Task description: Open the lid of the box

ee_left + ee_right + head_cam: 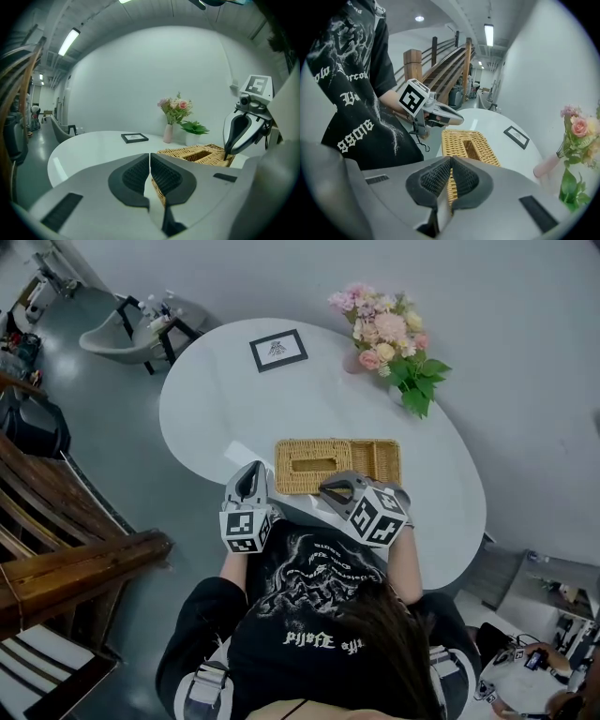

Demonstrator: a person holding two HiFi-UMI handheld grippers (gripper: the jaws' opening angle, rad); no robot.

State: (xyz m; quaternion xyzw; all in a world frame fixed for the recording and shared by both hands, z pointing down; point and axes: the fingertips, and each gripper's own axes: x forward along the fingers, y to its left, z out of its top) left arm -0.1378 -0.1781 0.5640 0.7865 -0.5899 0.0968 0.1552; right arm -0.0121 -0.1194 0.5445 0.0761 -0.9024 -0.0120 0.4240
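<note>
Head view puts the wicker box (337, 451) at the near edge of the white oval bench (234, 399), directly in front of me. Its lid (298, 448), with a long slot in the middle, lies flat on the left part, so I judge the opening is not yet begun.

The left gripper (251, 472) hangs just beside the box's left near corner. The right gripper (336, 487) has its tip at the near rim, but I cannot tell if it touches. Both have the jaws pressed together with nothing between them. I think they wait on either side to take the lid, and the jaws must first spread.

Farther back stand a vase of pink flowers (380, 329), a green plant (419, 382) and a framed card (278, 350). The card's print is too small to read. The marker cubes (246, 529) carry only black square patterns, and I cannot read the gothic letters on the shirt (354, 101).
</note>
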